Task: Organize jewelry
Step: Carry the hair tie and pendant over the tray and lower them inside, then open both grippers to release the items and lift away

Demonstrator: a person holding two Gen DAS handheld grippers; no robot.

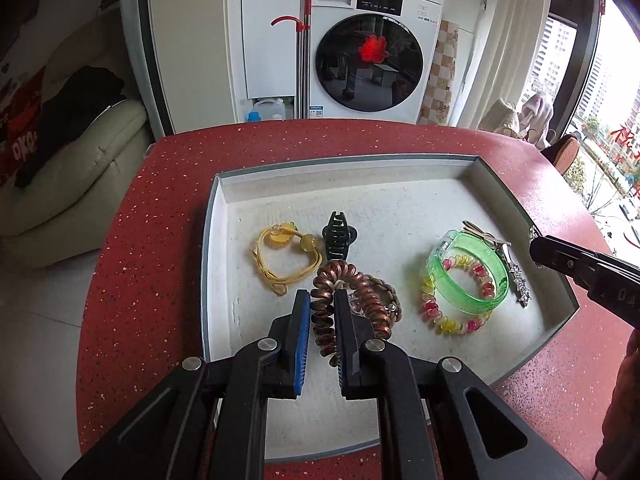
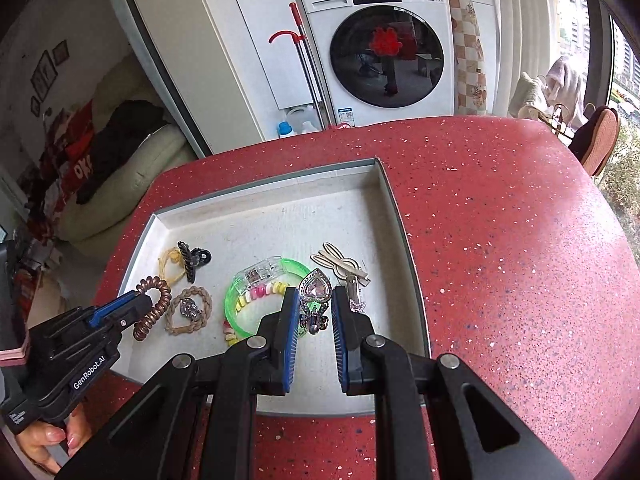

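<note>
A grey tray (image 1: 216, 240) with a pale lining lies on the red speckled table (image 1: 132, 240). My left gripper (image 1: 321, 295) is shut on a copper spiral hair tie (image 1: 334, 274), held over the tray's near left part. My right gripper (image 2: 315, 297) is shut on a silver heart-shaped pendant (image 2: 315, 285) over the tray's right side. In the tray lie a yellow cord bracelet (image 1: 280, 258), a black claw clip (image 1: 338, 236), a braided bracelet (image 2: 188, 308), a green bangle (image 1: 468, 272), a bead bracelet (image 1: 444, 316) and a star clip (image 1: 520, 280). The right gripper (image 1: 536, 246) shows at the tray's right rim.
A wooden rabbit-shaped clip (image 2: 340, 264) lies near the tray's right wall (image 2: 396, 216). Bare table (image 2: 500, 260) stretches to the right of the tray. A hand (image 2: 52, 440) grips the left tool. Beyond the table stand a washing machine (image 1: 372, 52), a sofa (image 1: 80, 168) and a chair (image 2: 600, 136).
</note>
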